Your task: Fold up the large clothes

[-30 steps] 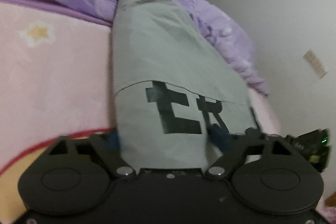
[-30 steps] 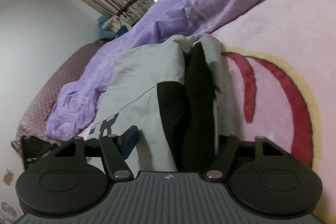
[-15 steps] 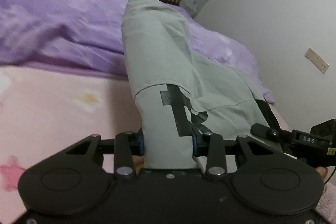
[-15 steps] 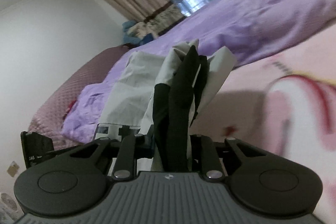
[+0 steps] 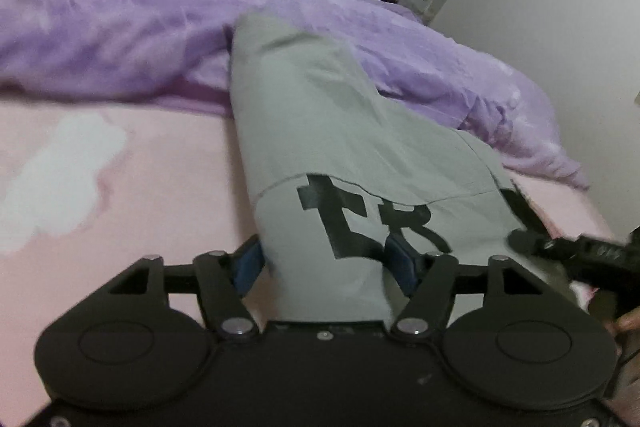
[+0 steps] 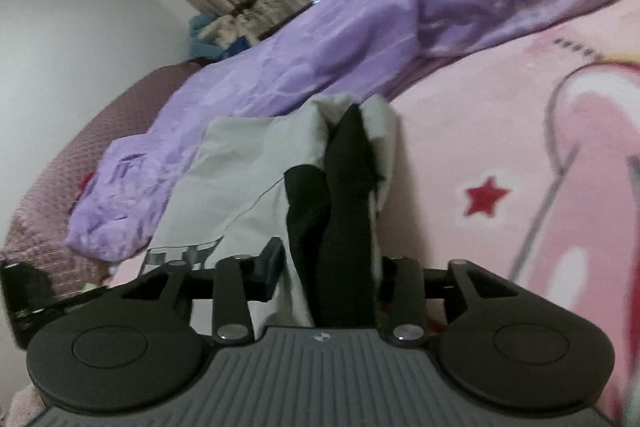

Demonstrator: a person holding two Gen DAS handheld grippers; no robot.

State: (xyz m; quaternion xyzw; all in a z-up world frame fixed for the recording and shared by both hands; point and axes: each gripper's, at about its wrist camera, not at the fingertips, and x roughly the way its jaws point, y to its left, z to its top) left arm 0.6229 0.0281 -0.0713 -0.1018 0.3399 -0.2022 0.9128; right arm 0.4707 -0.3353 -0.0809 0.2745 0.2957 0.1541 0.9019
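Now the left tongs (image 5: 326,261) stand apart, grey garment (image 5: 340,131) lying between their blue pads (image 5: 248,263) on the pink blanket (image 5: 120,187). Right tongs (image 6: 326,267) are also apart, bunched grey-and-black cloth between them, purple duvet (image 6: 360,39) just behind.

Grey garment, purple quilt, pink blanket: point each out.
grey garment (image 5: 320,115): left wrist view, plain panel above the black lettering.
purple quilt (image 6: 360,39): right wrist view, middle of its crumpled surface.
pink blanket (image 5: 160,155): left wrist view, bare patch left of the garment.
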